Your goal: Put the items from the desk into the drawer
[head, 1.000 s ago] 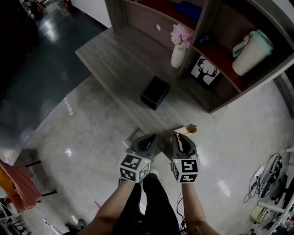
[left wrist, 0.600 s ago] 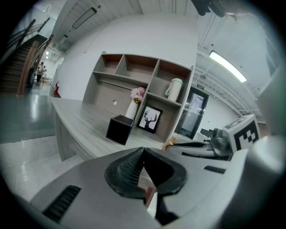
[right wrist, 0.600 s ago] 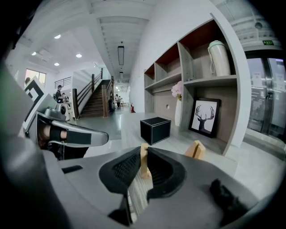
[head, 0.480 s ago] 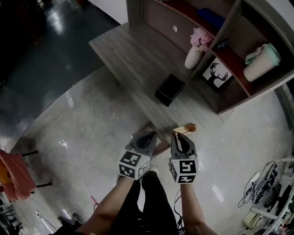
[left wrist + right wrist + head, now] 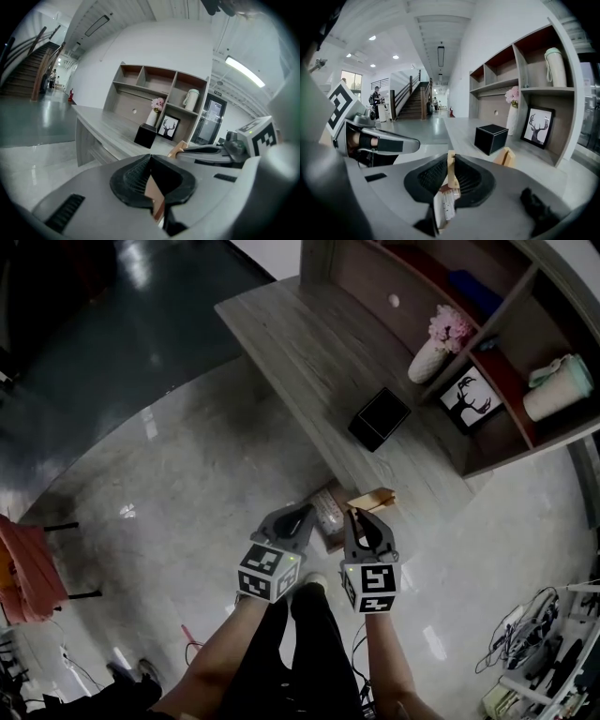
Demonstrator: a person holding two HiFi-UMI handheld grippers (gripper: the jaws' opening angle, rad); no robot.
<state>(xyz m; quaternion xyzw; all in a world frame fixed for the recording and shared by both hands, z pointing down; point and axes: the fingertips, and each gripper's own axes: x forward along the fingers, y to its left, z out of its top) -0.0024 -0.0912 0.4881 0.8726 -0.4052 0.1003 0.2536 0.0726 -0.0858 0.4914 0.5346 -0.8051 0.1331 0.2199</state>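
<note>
I carry a small brown cardboard box [image 5: 330,513] between both grippers, above the pale floor in front of the grey desk [image 5: 309,343]. My left gripper [image 5: 305,515] is shut on a brown flap [image 5: 153,197] of it. My right gripper [image 5: 354,515] is shut on a box edge with a printed label [image 5: 449,187]. A tan flap [image 5: 374,498] sticks out past the right jaws. A black cube box [image 5: 379,418] lies on the desk. A drawer front with a round knob [image 5: 394,300] sits in the shelf unit at the desk's back.
The shelf unit holds a white vase with pink flowers [image 5: 439,345], a framed deer picture [image 5: 472,398] and a pale jug [image 5: 560,388]. Cables and gear [image 5: 530,648] lie on the floor at the right. An orange cloth [image 5: 28,568] hangs at the left edge.
The desk and shelves have slid to the right in the head view while both grippers travel together with the box. Both grips look unchanged.
</note>
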